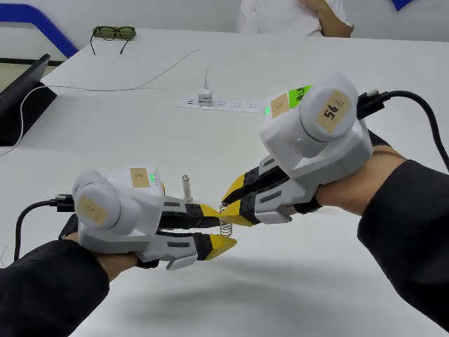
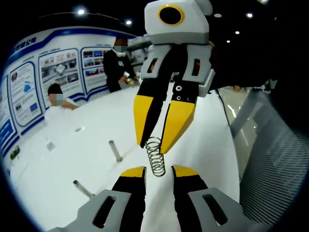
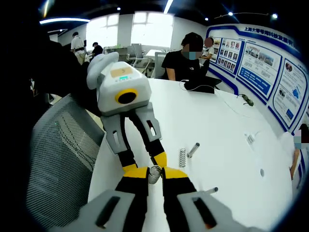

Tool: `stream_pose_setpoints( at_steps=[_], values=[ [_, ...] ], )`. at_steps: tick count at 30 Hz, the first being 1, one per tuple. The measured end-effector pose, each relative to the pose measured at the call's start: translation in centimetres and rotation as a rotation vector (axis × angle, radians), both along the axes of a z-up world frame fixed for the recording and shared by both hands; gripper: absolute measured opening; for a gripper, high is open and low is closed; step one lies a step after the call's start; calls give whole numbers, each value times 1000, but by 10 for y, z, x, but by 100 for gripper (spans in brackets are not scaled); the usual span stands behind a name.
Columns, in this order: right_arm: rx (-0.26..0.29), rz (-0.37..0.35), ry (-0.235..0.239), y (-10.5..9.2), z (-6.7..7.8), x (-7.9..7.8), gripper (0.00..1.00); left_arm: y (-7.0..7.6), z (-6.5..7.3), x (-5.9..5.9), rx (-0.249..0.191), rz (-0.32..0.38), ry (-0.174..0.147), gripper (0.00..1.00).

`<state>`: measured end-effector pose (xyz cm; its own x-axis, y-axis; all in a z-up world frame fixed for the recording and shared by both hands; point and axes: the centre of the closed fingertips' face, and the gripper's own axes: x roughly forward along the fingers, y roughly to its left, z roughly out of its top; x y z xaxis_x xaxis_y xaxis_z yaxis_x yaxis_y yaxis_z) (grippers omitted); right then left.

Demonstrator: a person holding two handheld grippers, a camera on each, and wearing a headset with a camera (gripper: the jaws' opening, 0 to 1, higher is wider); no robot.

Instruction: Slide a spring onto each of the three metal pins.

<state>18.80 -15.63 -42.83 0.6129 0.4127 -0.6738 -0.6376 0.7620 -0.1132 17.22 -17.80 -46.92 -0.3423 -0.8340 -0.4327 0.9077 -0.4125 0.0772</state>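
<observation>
A small metal spring (image 1: 225, 223) hangs in the air between the two grippers, above the white table (image 1: 140, 140). My right gripper (image 3: 155, 170) is shut on the spring (image 3: 154, 174), and from the left gripper view its yellow tips pinch the spring's (image 2: 155, 157) upper end. My left gripper (image 2: 159, 172) is open, its jaws on either side of the spring's lower end with a gap. One upright pin (image 1: 186, 188) stands just behind the left gripper (image 1: 223, 227). A second spring (image 3: 182, 157) stands on the table next to a pin (image 3: 193, 150); another pin (image 3: 210, 191) is nearer.
A white power strip (image 1: 221, 105) with a plug and cable lies at mid-table. Dark glasses (image 1: 112, 32) rest at the far left, and a dark device (image 1: 21, 91) sits at the left edge. A person (image 1: 295, 14) sits across the table.
</observation>
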Motion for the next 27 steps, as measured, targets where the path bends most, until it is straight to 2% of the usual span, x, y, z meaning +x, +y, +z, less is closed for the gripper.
stream_pose_setpoints(
  at_steps=[6,12,18,27],
  values=[
    [-4,-16,4,-8,0,0,12,3,3,9,-10,29,23,28],
    [-9,-38,-3,-18,4,2,12,9,4,21,-21,78,41,40],
    [-14,-58,-4,-28,6,2,12,17,1,30,-23,123,42,46],
    [-25,-90,-25,-43,18,7,12,32,0,54,-32,219,50,55]
  ],
)
